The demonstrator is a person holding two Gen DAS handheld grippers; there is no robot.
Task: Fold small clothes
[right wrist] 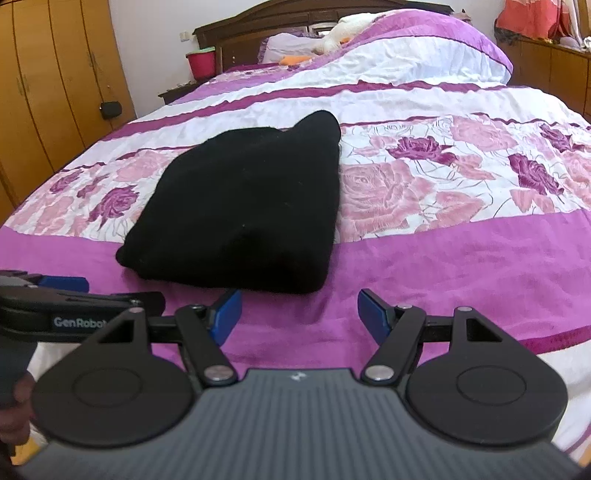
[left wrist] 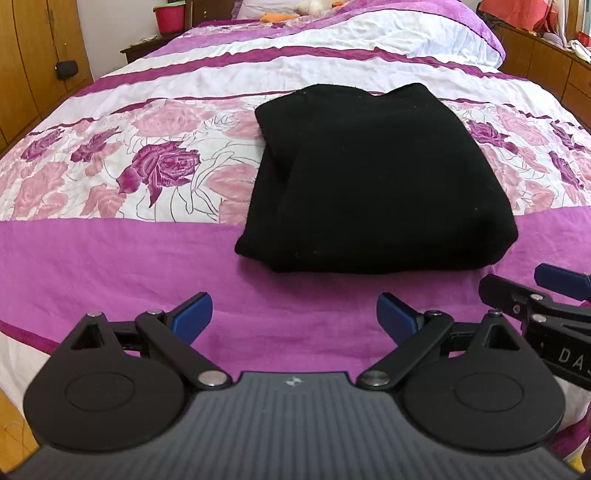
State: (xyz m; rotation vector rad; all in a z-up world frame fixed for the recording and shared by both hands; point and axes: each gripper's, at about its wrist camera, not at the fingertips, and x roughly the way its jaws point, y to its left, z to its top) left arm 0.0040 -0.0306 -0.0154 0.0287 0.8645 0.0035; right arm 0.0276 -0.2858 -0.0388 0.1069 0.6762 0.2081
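Both grippers sit closest to the lens, low over the plain purple band of the bedspread (left wrist: 110, 258) at the foot of the bed. Left gripper (left wrist: 294, 314): blue pads spread wide apart, nothing between them, bare purple fabric under the gap. Right gripper (right wrist: 299, 312): pads also apart, a bit narrower than the left, empty too. Each shows at the edge of the other's view, so they are side by side and close together. Black folded garment (left wrist: 373, 184) lies just ahead of both sets of fingertips, not touched by either. It is a thick, roughly rectangular bundle, flat on the cover, near edge on the purple band, far part on the rose-print strip. Far edge has two rounded humps; left side shows a layered fold line. From the left wrist view it sits slightly right of centre, from the right wrist view slightly left, so it is about between the two grippers. Further out: white and magenta stripes on the cover, pillows and an orange item near the dark wooden headboard (right wrist: 295, 14), red bucket (right wrist: 202, 63) on a nightstand at left, wooden wardrobe (right wrist: 44, 74) along the left wall, wooden cabinets at right with reddish cloth on top. Part of a hand on the left gripper's handle shows at lower left of the right wrist view.
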